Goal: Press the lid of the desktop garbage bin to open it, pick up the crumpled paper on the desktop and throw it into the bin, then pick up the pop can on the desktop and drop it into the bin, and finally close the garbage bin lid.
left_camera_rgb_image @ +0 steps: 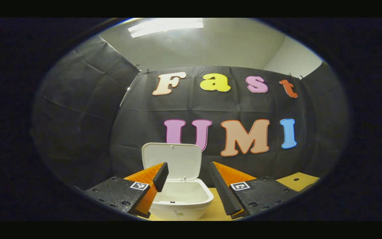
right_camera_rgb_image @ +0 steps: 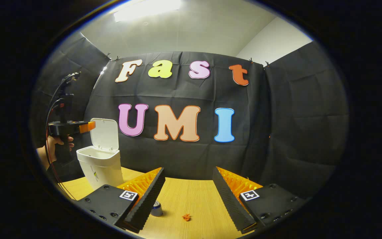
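Left gripper view: left gripper hangs above the bin, fingers apart, nothing between them. The lid stands upright at the bin's far rim; the mouth is open and the inside looks bare. Table edge shows at right, close to the booth wall.

Right gripper view: right gripper is over the table, fingers spread wide, nothing held. The can stands just beside the left finger, partly hidden behind it. The paper, a small orange scrap, lies near the can on bare wood between the fingers. The bin sits at the table's far left; a hand holds the left gripper beside it. Wood is open between bin and can.
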A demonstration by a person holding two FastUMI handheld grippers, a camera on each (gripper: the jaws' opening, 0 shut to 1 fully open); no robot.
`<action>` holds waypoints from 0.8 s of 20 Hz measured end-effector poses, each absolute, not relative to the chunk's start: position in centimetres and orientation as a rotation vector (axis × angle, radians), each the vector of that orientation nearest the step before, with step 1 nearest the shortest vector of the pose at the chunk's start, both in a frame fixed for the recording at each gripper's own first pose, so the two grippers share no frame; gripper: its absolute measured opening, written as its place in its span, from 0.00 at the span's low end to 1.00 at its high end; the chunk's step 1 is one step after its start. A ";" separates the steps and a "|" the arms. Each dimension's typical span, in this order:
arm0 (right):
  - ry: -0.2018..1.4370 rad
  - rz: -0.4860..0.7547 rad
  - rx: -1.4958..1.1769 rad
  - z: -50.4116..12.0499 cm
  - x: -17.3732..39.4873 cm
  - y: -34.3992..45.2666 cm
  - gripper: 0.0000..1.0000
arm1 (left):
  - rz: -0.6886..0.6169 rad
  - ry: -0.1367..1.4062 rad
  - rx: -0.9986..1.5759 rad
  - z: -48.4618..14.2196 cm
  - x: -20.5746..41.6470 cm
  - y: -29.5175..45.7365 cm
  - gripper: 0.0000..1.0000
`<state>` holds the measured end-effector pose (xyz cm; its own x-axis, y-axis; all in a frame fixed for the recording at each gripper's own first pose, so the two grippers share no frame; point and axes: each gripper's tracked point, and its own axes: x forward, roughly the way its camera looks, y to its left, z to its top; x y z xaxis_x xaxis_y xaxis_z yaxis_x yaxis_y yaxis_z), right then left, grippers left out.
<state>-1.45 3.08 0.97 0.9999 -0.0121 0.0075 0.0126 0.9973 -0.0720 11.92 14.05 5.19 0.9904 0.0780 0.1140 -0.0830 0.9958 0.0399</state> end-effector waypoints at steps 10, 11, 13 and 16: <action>0.170 0.050 -0.059 -8.3 3.3 -0.9 0.96 | 0.021 -0.088 0.060 0.8 1.4 4.7 0.92; 0.226 0.061 -0.069 -10.7 3.9 -1.1 0.96 | 0.019 -0.061 0.062 -0.2 0.7 3.9 0.92; 0.346 0.088 -0.091 -15.9 5.2 -1.5 0.97 | 0.014 -0.016 0.057 -1.7 -0.4 2.6 0.92; 0.532 0.150 -0.122 -23.3 6.3 -1.7 0.97 | 0.042 0.042 0.063 -3.1 -1.3 1.9 0.93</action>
